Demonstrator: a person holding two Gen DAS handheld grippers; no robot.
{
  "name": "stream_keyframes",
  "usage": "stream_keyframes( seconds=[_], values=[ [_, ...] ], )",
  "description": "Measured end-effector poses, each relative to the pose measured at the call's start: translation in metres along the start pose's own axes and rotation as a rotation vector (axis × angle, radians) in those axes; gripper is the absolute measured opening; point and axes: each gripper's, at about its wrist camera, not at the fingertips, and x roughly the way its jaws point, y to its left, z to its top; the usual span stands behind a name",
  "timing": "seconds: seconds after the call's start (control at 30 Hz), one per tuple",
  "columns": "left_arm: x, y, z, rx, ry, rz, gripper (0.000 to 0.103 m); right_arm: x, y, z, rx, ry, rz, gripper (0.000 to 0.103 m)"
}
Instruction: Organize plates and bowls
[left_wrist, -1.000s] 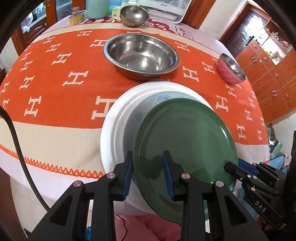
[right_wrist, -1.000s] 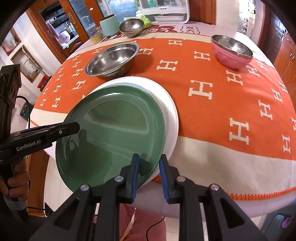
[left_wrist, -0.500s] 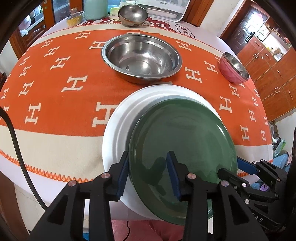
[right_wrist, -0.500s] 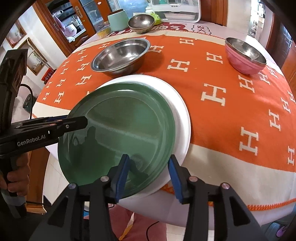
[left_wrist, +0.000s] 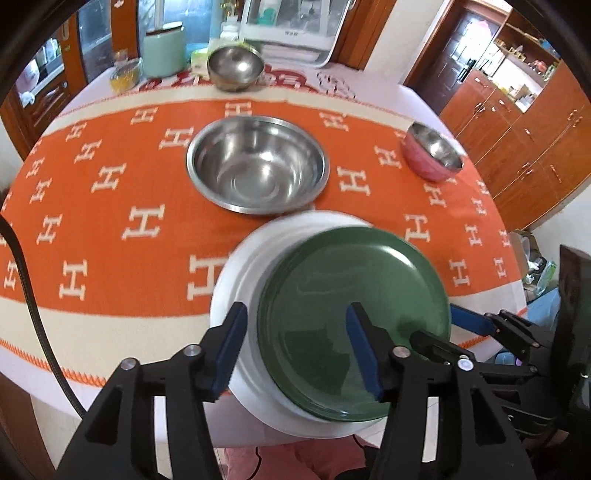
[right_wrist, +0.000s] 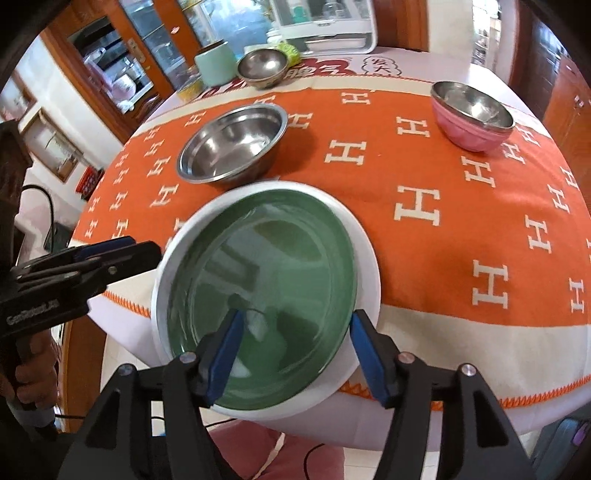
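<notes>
A green plate (left_wrist: 351, 314) (right_wrist: 262, 269) lies inside a larger white plate (left_wrist: 236, 280) (right_wrist: 369, 277) at the near edge of the table. My left gripper (left_wrist: 295, 343) (right_wrist: 110, 254) hovers over the green plate's left rim. Its jaws are opening, and the blue pads stand clear of the rim on both sides. My right gripper (right_wrist: 297, 339) (left_wrist: 461, 325) straddles the plate's near rim, its jaws also opening and its pads not touching the plate. A large steel bowl (left_wrist: 256, 166) (right_wrist: 232, 144) sits just behind the plates.
A pink bowl (left_wrist: 432, 151) (right_wrist: 472, 118) stands at the right of the orange cloth. A small steel bowl (left_wrist: 234, 70) (right_wrist: 262, 66) and a mint container (left_wrist: 162, 50) (right_wrist: 216, 62) are at the far edge. A hand (right_wrist: 29, 373) grips the left tool.
Both grippers' jaws spread apart and let go of the green plate, which settled further into the white plate. The left gripper rose a little.
</notes>
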Motion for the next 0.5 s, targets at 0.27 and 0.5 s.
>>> stream_keyframes(
  seconds=[0.27,0.5],
  values=[
    [-0.028,0.011,0.027,0.048,-0.054,-0.004,0.071,-0.005,0.003,0.011,0.087,-0.034,-0.034,0.062],
    [-0.040,0.030,0.052,0.088,-0.071,0.015,0.077,-0.006,0.006,0.022,0.188,-0.095,-0.044,0.072]
  ],
)
